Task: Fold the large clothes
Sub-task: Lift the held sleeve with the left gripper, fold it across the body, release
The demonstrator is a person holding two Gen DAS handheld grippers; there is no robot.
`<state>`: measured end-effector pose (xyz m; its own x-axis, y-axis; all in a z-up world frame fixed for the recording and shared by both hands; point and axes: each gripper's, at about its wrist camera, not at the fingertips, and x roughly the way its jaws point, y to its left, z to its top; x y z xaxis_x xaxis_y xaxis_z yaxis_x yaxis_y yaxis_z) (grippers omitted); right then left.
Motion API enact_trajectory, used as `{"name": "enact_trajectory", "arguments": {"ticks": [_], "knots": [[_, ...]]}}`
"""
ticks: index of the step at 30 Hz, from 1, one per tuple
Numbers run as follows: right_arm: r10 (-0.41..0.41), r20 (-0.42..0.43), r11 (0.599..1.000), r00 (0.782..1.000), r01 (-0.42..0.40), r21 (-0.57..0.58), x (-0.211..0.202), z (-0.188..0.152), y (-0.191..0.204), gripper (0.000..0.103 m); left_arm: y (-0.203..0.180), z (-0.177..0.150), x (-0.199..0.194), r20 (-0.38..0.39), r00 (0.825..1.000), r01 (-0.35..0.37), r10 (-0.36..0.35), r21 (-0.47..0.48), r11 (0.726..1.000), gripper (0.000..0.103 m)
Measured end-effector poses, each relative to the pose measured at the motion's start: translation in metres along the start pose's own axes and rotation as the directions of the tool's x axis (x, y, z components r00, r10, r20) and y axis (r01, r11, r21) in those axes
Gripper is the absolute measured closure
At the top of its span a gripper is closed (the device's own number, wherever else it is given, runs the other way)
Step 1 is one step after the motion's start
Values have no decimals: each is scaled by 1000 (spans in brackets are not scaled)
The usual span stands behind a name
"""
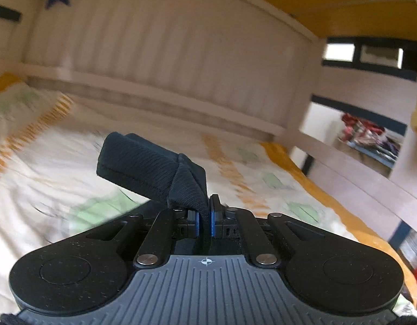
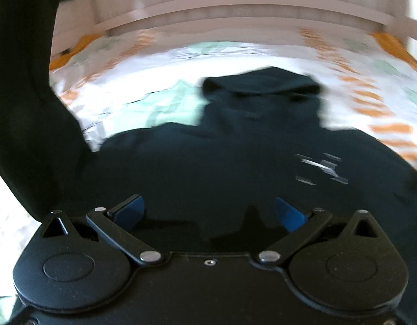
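A dark navy hoodie (image 2: 235,157) lies front up on the bed, hood (image 2: 262,84) toward the headboard and a small white logo (image 2: 321,166) on its chest. My left gripper (image 1: 205,220) is shut on the ribbed cuff (image 1: 151,162) of one sleeve, held up over the bedsheet. In the right wrist view that lifted sleeve (image 2: 27,103) hangs at the far left. My right gripper (image 2: 208,212) stands open just above the hoodie's lower body, blue pads (image 2: 128,211) spread wide with nothing pinched between them.
The bed has a white sheet (image 1: 46,178) with orange and green patterns and an orange edge (image 1: 325,192). A pale slatted headboard (image 1: 159,62) runs along the back. A pillow (image 1: 21,108) lies at the left. A pile of clothes (image 1: 368,138) sits beyond the bed's right side.
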<state>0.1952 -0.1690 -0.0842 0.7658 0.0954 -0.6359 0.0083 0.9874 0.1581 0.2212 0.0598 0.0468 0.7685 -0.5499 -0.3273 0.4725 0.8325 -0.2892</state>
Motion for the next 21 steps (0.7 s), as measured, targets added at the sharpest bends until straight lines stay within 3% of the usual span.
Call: {"name": "enact_trajectory", "arguments": {"ticks": [6, 9, 11, 13, 14, 19, 21], "knots": [[-82, 4, 984, 997, 80, 161, -45, -23, -75, 1, -35, -60, 84, -179, 983, 31, -35, -25, 999, 94], [-112, 5, 973, 994, 108, 204, -56, -29, -99, 1, -39, -92, 115, -281, 959, 28, -41, -50, 998, 76], [-121, 7, 969, 993, 117, 219, -63, -35, -109, 1, -40, -111, 130, -341, 939, 22, -48, -81, 997, 76], [-130, 7, 966, 992, 125, 226, -65, -36, -113, 1, -39, -126, 135, -379, 924, 9, -49, -107, 994, 67], [-131, 7, 965, 991, 126, 230, -66, -36, -116, 1, -38, -130, 132, -384, 922, 4, -44, -106, 994, 64], [-134, 9, 962, 991, 128, 242, -67, -38, -121, 1, -45, -131, 106, -355, 933, 56, -61, -22, 998, 26], [-136, 3, 961, 991, 131, 244, -65, -37, -121, 1, -48, -131, 92, -337, 940, 65, -49, 38, 997, 26]]}}
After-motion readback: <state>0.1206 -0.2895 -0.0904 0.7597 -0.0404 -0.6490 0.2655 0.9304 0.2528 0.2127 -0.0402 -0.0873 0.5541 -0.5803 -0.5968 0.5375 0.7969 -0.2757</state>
